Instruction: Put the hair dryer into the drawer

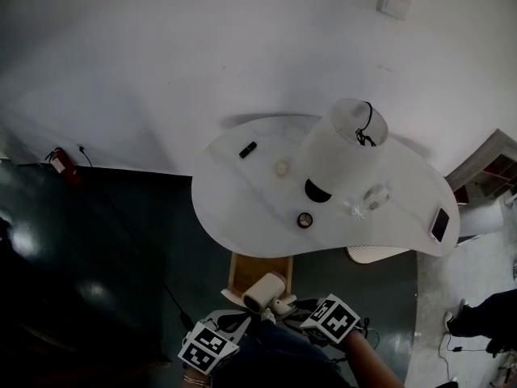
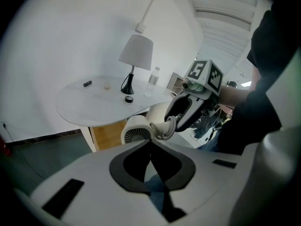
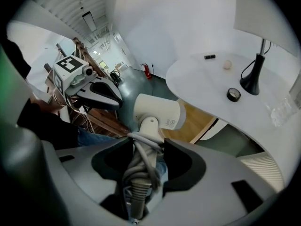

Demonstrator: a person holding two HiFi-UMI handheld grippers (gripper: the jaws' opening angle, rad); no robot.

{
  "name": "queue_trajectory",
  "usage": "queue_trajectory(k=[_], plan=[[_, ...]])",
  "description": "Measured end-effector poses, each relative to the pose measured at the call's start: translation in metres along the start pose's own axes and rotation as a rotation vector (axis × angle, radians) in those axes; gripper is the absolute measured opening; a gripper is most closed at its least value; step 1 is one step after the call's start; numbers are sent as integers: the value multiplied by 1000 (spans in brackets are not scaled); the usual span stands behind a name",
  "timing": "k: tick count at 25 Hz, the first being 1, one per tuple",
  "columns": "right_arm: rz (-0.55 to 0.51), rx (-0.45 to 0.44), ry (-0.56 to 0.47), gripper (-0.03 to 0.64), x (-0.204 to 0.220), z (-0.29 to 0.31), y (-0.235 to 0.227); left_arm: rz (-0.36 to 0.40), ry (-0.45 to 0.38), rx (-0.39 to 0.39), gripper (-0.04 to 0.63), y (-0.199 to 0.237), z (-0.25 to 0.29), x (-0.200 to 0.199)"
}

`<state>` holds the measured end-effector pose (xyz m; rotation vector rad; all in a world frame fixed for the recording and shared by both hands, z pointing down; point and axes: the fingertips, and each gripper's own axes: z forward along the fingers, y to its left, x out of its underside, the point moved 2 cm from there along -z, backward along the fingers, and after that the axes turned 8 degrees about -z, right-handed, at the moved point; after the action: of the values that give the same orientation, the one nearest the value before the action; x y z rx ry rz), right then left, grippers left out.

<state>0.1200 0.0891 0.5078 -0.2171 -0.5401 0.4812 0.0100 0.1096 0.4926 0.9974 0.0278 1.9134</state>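
Note:
A white hair dryer (image 1: pixel 265 292) hangs in front of the table, its cord wound round the handle. My right gripper (image 1: pixel 284 304) is shut on that handle; the right gripper view shows the barrel (image 3: pixel 157 112) just above my jaws (image 3: pixel 143 149). My left gripper (image 1: pixel 242 320) sits close to the left of the dryer with its pads together and nothing between them (image 2: pixel 150 147); the dryer's rear grille (image 2: pixel 136 132) shows just beyond. A wooden drawer unit (image 1: pixel 258 269) stands under the table's front edge, right behind the dryer; I cannot tell whether it is open.
The white round table (image 1: pixel 242 192) carries a white-shaded lamp (image 1: pixel 339 148), a black tape roll (image 1: pixel 304 220), a phone (image 1: pixel 440 223), a clear bottle (image 1: pixel 373 194) and a small black item (image 1: pixel 247 149). A ribbed white bin (image 1: pixel 376 254) stands at the right. Dark floor lies to the left.

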Motion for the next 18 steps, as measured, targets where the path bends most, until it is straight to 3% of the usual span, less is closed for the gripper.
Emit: queue_trajectory(k=[18], plan=[[-33, -28, 99, 222, 24, 1, -39, -83, -23, -87, 15, 22, 24, -24]])
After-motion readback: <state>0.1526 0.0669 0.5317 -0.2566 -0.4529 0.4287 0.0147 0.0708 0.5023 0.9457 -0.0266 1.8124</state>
